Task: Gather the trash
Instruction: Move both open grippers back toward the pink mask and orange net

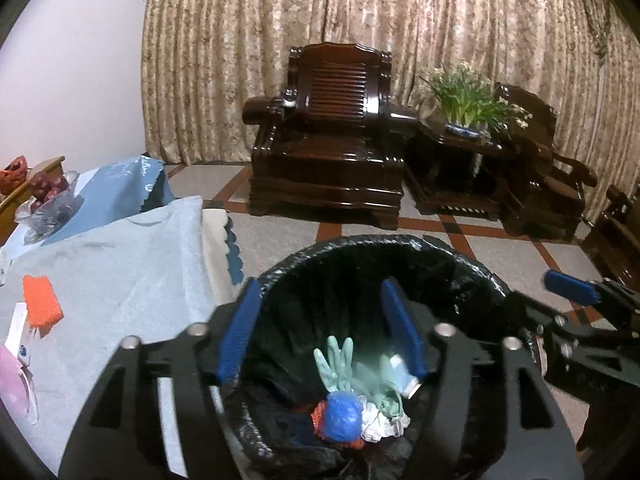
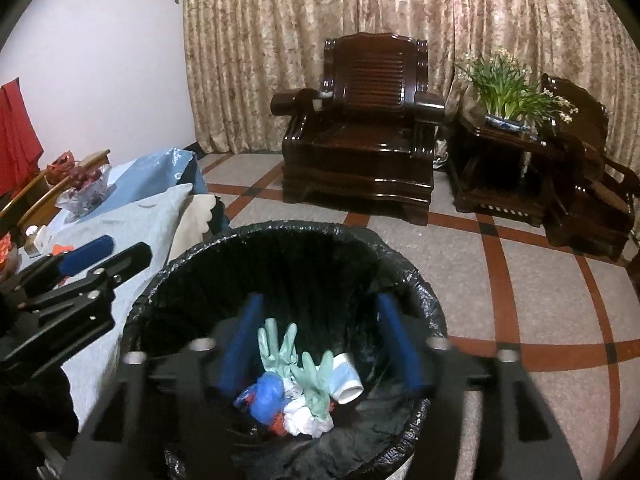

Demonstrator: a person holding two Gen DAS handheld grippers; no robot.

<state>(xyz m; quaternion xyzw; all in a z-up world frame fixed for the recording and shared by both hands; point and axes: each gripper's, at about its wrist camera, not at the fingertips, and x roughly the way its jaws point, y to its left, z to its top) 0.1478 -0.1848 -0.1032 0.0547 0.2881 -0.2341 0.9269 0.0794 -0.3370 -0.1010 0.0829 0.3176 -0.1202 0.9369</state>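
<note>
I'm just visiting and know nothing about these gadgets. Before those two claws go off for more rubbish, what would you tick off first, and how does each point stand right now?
1. Left gripper open with nothing between its fingers: ok.
2. Right gripper open and empty: ok.
3. Green gloves lying inside the trash bin, not caught on its rim: ok.
4. Black liner folded over the rim all round: ok on the far side, near side cannot tell.
5. Trash left on the table's blue cloth: not ok, an orange item and a white box lie there.
6. Both grippers apart from each other: ok.
</note>
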